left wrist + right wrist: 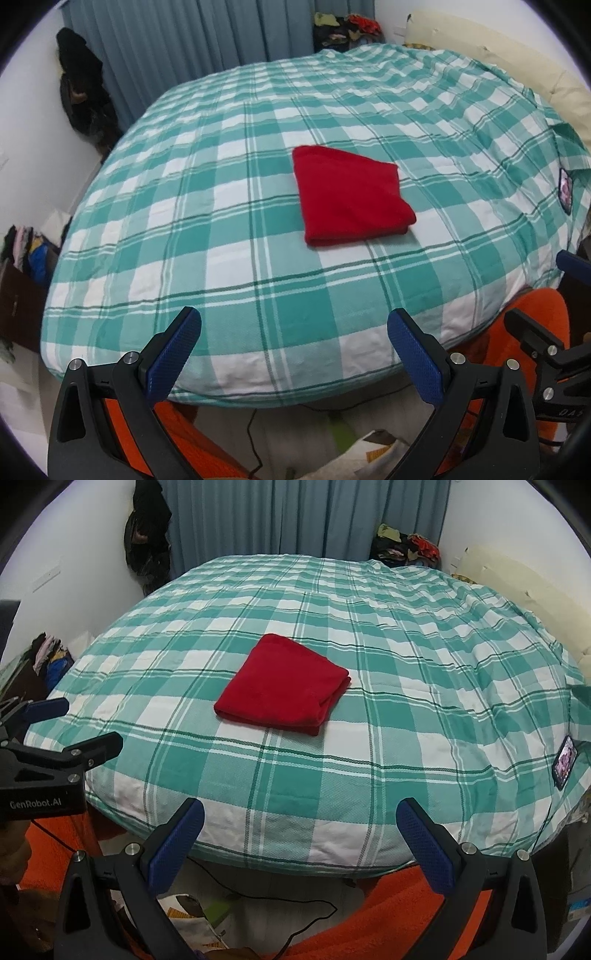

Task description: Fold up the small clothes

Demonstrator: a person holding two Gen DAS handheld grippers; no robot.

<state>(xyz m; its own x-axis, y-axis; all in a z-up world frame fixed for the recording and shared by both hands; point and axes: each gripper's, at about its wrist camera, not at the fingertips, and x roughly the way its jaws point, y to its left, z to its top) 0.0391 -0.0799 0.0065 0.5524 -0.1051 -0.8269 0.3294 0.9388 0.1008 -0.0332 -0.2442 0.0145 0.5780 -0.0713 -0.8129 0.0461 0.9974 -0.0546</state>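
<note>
A red cloth (351,195) lies folded into a compact rectangle in the middle of the bed; it also shows in the right wrist view (282,686). My left gripper (295,328) is open and empty, held back at the bed's near edge, well short of the cloth. My right gripper (301,812) is open and empty too, also at the near edge. The left gripper shows from the side at the left of the right wrist view (66,723).
The bed has a green and white checked cover (229,229). A phone (564,762) lies near its right edge. Clothes piles (406,548) sit at the far corner and at the left (26,251). Orange fabric (388,912) and a cable (258,901) lie below.
</note>
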